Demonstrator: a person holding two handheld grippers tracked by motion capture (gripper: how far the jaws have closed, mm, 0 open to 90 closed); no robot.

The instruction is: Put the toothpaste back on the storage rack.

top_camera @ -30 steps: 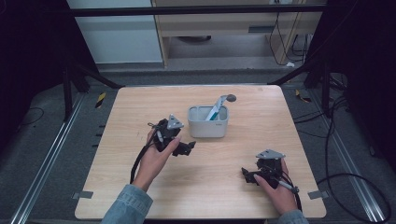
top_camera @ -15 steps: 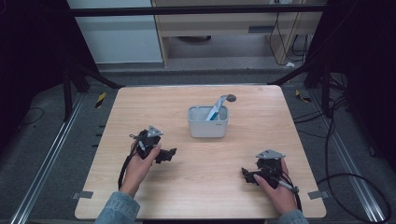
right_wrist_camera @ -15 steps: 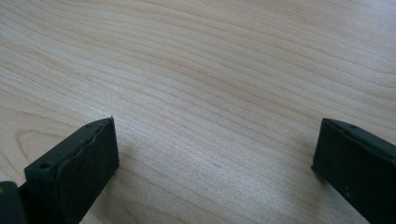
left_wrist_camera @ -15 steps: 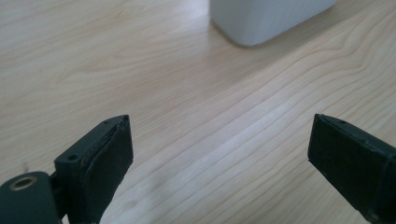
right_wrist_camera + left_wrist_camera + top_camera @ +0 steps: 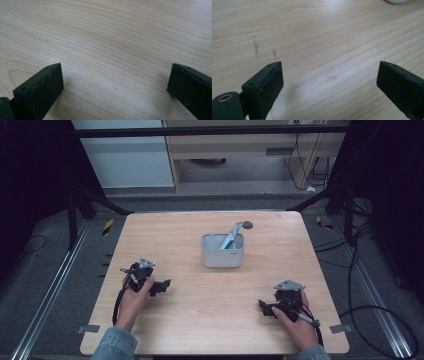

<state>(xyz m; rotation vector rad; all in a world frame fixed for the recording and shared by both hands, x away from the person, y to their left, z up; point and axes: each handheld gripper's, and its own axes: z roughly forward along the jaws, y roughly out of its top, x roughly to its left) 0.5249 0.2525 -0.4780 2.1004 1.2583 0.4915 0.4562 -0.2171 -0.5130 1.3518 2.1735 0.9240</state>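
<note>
Grey tub (image 5: 223, 256) stands well beyond both grippers, between them; left gripper (image 5: 161, 286) and right gripper (image 5: 263, 307) rest spread wide on bare table (image 5: 200, 320).

A square wooden table (image 5: 210, 320) with a pale grain is seen from above, standing on a dark floor (image 5: 45, 270). Slightly toward twelve o'clock from its middle, a grey rectangular tub (image 5: 223, 256) is set directly on the wood. Just past the tub, toward one o'clock, a small dark round thing (image 5: 247, 225) is seen on the top; what it is cannot be told. Toward eight o'clock the left gripper (image 5: 159, 287) is rested on the wood, and toward four o'clock the right gripper (image 5: 266, 308). Faint dark scuffs (image 5: 256, 46) are marked on the surface in the left gripper view.
</note>
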